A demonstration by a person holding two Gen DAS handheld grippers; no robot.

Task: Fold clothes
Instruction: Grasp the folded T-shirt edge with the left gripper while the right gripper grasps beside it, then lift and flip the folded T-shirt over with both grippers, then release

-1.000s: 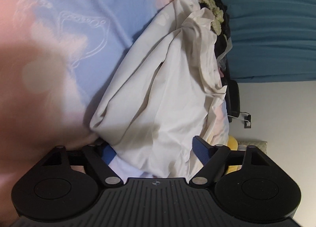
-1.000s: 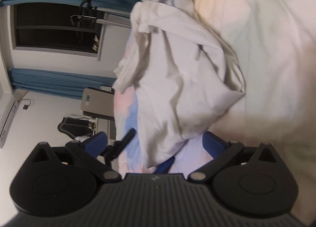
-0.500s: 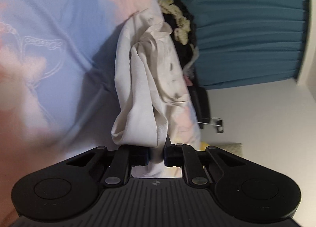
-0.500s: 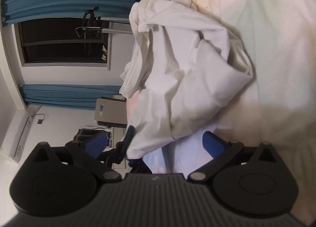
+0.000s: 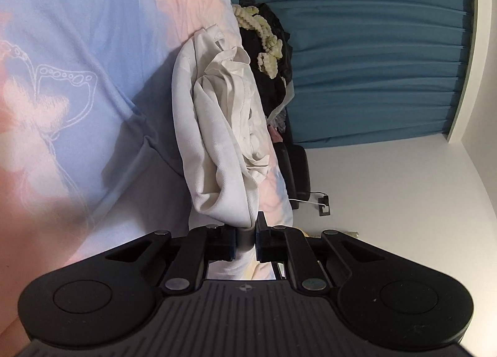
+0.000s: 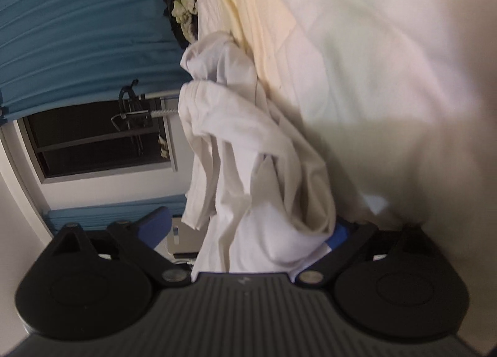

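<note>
A crumpled white garment (image 5: 217, 139) lies bunched on the bed's pastel pink and blue sheet (image 5: 77, 61). My left gripper (image 5: 246, 239) is shut on the near edge of the garment, the cloth pinched between its jaws. In the right wrist view the same white garment (image 6: 248, 155) hangs in folds against the cream sheet (image 6: 388, 61). My right gripper (image 6: 248, 232) is open, its blue-padded fingers (image 6: 157, 221) spread wide with the garment's lower part lying between them.
A black garment with a pale knitted trim (image 5: 267, 34) lies at the far end of the bed. Teal curtains (image 5: 372, 61) and a white wall (image 5: 388, 186) stand behind. A dark window (image 6: 99, 142) and a clothes rail (image 6: 146, 113) show past the bed edge.
My left gripper closed on the garment's edge and lifted it, drawing the cloth into a narrow bunch. My right gripper moved in so the garment lies between its open fingers.
</note>
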